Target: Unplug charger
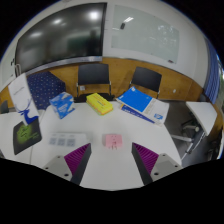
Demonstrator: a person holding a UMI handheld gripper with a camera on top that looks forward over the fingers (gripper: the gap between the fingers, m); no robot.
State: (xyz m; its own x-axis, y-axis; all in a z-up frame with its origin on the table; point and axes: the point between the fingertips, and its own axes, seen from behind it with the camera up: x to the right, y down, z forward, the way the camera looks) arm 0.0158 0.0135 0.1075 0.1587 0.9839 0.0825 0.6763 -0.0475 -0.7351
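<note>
My gripper (111, 152) is open and empty, held low over a white table (110, 120). Its two fingers with magenta pads (78, 157) stand wide apart. A small pink object (111, 141) lies on the table just ahead of the fingertips, in line with the gap between them. I cannot pick out a charger or a socket with certainty. A dark cluster with green and white parts (26, 129) lies on the table left of the fingers; what it is I cannot tell.
A yellow box (99, 103) sits mid-table, with a blue-and-white box (62, 104) to its left and a blue book (137, 100) to its right. Two dark chairs (94, 76) stand beyond the far edge. A small clear item (66, 141) lies near the left finger.
</note>
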